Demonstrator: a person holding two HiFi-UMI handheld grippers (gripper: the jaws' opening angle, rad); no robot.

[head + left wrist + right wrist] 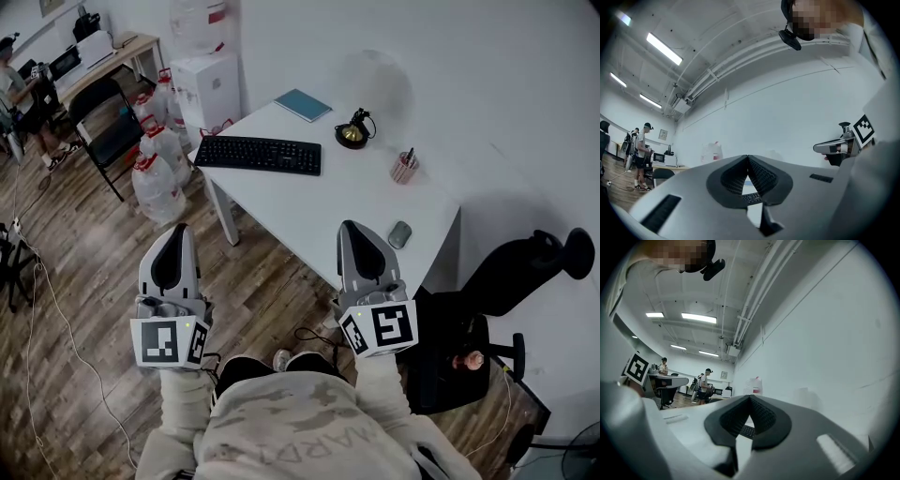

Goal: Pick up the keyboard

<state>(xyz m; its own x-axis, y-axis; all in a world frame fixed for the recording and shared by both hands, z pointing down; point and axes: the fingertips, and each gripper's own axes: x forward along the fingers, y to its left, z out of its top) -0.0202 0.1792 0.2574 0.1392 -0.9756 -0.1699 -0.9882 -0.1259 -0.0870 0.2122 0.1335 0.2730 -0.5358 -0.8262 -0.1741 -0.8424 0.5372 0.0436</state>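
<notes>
Keyboard (258, 155) is not in any gripper. The left gripper (176, 231) has its jaws pressed tight together with nothing in them. The right gripper (349, 228) is the same: its jaws are together and it holds nothing. Both are up in the air, side by side, and both point at the white table (309, 211). The left one is over the wood floor (94, 262). In the head view, the tip of the right one shows in front of the near edge of the table.

From the right tip, a small grey mouse (399, 234) lies near at 3 o'clock and a cup of pens (404, 167) stands at 1 o'clock. The black keyboard lies flat on the table at 10 o'clock, well apart from both grippers, by the far left side. A blue book (302, 104) lies at 1 o'clock from it, and a small black and gold thing (353, 134) sits at 3 o'clock.

Big water jugs (155, 178) stand on the floor at 11 o'clock from the left tip
</notes>
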